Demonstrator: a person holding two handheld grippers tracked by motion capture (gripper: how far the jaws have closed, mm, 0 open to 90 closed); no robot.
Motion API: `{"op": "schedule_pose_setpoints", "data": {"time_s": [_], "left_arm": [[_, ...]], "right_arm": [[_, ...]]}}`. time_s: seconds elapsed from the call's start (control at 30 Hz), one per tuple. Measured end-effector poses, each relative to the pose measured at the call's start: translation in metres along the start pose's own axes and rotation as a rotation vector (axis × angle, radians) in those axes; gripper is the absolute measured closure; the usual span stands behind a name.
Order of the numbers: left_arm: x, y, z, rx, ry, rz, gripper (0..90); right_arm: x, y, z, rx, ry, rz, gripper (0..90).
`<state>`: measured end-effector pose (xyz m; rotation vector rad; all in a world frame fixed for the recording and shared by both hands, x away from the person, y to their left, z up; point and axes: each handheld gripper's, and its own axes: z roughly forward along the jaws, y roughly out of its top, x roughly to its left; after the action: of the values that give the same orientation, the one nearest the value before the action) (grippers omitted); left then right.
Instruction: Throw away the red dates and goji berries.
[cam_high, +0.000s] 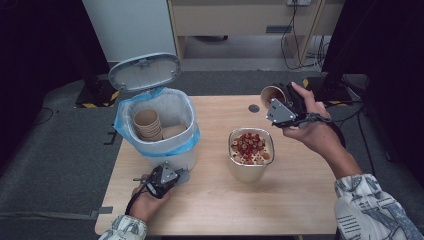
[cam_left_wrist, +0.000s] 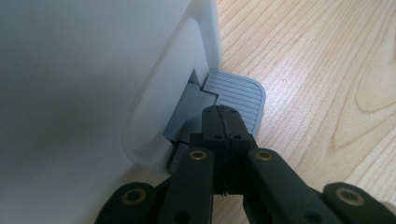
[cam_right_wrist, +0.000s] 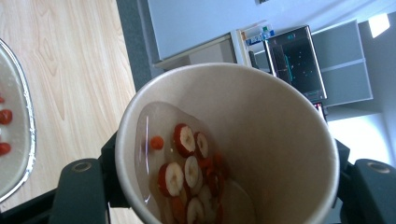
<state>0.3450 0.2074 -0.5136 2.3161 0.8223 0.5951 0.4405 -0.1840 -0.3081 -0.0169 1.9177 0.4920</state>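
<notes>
wooden table (cam_high: 300, 200): right claw (cam_high: 276, 101) at 1 o'clock clamps paper cup (cam_high: 272, 93); left claw (cam_high: 176, 176) at 7, closed empty, on bin pedal (cam_left_wrist: 236, 95).

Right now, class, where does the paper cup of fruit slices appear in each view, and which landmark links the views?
High view: cup at upper right, over the far edge of the table.
Left gripper view: bin wall and pedal, standing on the table.
Right gripper view: cup at centre, tilted, between the fingers.
Shared landmark: the wooden table.
</notes>
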Motion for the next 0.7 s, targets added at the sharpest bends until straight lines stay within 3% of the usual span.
{"op": "schedule_pose_setpoints", "data": {"time_s": [0.5,0.7], "left_arm": [[0.000,0.000,0.000,-0.002,-0.001,-0.001,89.7],[0.000,0.000,0.000,-0.002,-0.002,-0.002,89.7]], "right_arm": [[-0.002,0.010,0.000,0.039,-0.015,-0.148,29.8],[-0.002,0.012,0.001,0.046,-0.015,-0.175,29.8]]}}
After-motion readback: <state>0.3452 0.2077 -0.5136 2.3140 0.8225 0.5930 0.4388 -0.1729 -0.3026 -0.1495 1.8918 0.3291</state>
